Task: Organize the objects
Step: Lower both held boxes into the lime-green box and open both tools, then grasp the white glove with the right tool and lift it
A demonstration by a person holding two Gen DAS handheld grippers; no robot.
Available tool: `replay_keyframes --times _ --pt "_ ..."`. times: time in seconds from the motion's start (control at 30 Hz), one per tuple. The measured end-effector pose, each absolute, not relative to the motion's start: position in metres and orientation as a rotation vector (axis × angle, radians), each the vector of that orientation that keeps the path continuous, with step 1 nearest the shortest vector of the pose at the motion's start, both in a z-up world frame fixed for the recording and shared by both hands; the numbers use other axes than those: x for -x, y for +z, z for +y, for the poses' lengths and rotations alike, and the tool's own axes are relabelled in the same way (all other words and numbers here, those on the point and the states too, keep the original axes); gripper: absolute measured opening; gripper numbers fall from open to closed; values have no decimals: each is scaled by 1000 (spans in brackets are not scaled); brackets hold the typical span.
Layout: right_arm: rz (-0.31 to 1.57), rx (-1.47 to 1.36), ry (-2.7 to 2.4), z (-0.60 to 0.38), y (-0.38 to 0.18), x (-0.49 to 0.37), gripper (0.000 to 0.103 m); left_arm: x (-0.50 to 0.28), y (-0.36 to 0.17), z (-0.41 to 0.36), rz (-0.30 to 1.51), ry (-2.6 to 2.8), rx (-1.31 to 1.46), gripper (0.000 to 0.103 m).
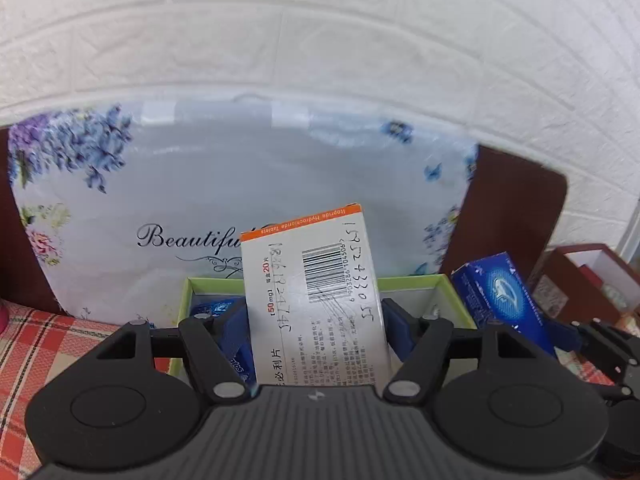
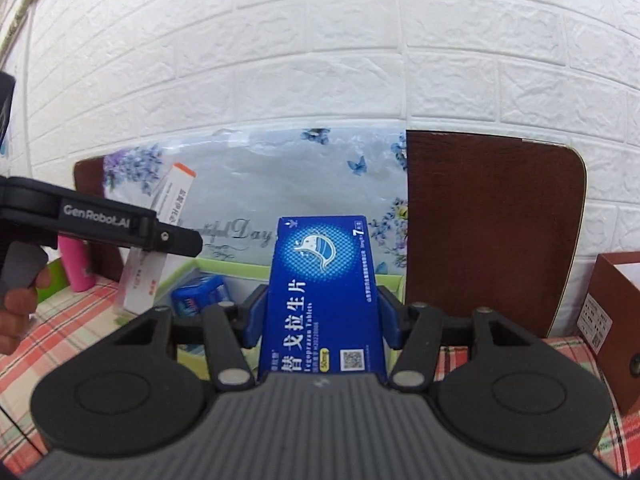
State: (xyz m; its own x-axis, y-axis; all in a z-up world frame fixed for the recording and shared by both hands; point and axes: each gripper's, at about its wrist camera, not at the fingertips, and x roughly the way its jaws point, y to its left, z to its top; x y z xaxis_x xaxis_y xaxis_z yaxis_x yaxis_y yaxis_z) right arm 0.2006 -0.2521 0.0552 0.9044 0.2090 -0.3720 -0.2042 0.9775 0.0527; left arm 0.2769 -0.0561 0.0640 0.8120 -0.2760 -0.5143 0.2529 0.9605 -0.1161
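My left gripper [image 1: 316, 320] is shut on a white medicine box with an orange edge [image 1: 312, 280], held upright over an open green-rimmed box [image 1: 412, 282]. The white box also shows in the right wrist view [image 2: 160, 220], held by the left gripper. My right gripper [image 2: 322, 312] is shut on a blue medicine box [image 2: 324, 280], which also shows in the left wrist view [image 1: 504, 300]. It is held just right of the green-rimmed box [image 2: 224, 268]. A small blue packet [image 2: 200, 294] lies inside that box.
A floral board reading "Beautiful Day" [image 1: 200, 184] leans on a brown panel [image 2: 488, 232] against the white brick wall. A dark red box [image 2: 616, 320] stands at right. A pink bottle [image 2: 76, 264] stands at left. A checked cloth [image 1: 44, 340] covers the table.
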Motion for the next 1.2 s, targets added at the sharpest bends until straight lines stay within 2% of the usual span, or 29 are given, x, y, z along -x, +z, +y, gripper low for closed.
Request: replay_keyframes --times 0.13,0.17,0.2,0.23,0.27,0.3,0.4,0.6,0.87,1.2 --pt "415 2 199 -247 37 -231 55 -302 43 -60 576 -252 19 74" --pt "420 16 196 -245 30 -236 55 -306 36 -62 579 -245 6 78" --pt "427 33 205 -242 23 -242 60 -308 30 -63 592 -241 -8 83" --pt "444 56 218 -240 17 -247 68 -311 23 -64 609 -227 -23 83" --pt "459 80 221 -238 10 -249 86 -313 16 -64 623 -214 -35 83" --pt "459 104 222 -236 4 -248 92 -314 11 -64 638 -207 -43 83" --pt "425 152 211 -233 -4 -237 101 -314 0 -61 688 -200 -38 83" --pt "421 66 205 -246 11 -217 103 -284 19 -56 672 -199 -8 83" --pt "380 -34 223 -257 52 -153 103 -206 57 -64 592 -142 -45 83" --pt "410 -58 240 -263 45 -68 103 -127 46 -63 585 -135 -26 83"
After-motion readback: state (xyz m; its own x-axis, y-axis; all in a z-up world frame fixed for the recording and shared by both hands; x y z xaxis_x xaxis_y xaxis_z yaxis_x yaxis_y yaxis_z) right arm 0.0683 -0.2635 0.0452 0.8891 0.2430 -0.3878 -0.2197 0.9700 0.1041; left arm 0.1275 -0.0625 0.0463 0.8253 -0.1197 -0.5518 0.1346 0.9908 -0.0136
